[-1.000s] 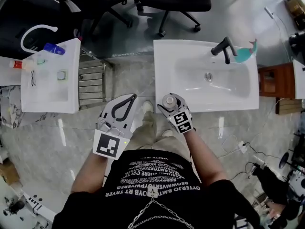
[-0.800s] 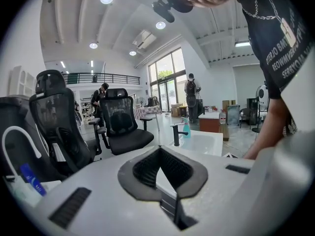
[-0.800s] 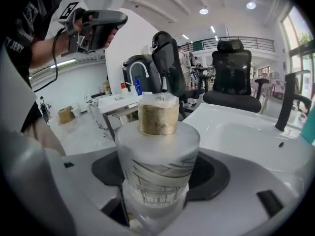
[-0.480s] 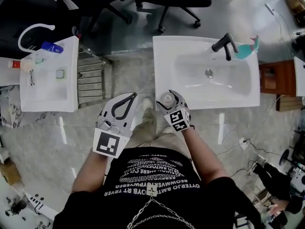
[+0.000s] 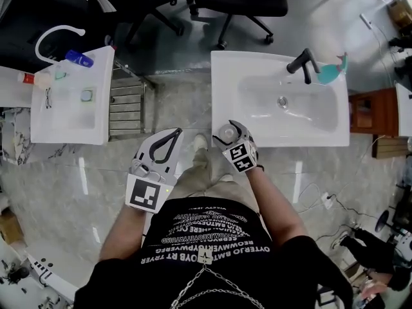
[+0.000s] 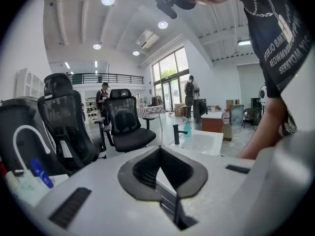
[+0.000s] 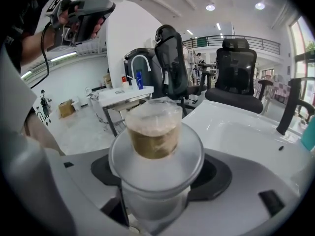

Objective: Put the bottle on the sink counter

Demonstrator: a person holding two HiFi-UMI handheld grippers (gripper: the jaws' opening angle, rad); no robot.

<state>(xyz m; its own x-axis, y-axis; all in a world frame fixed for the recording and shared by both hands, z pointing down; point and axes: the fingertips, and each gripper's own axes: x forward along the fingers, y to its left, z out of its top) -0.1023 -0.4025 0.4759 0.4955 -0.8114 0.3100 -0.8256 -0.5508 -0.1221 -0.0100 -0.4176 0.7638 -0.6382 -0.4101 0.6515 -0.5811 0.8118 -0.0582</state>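
**Pose.** Both forearms reach forward from the person's waist. The left gripper [image 5: 176,135] hangs over the floor [image 5: 174,102] between the two basins, its fingers closed tip to tip on nothing. The right gripper [image 5: 228,131] clasps the bottle [image 5: 226,134] upright, fingers spread wide around its body, at the front left corner of the sink counter [image 5: 225,76].

**Views.** The head view gives only the bottle's round top. The right gripper view shows a clear body with brownish contents. The left gripper view shows the black tap [image 6: 176,134] beyond the closed tips.

**Unclear.** The bottle's base is cut off, so I cannot tell whether it touches the counter.
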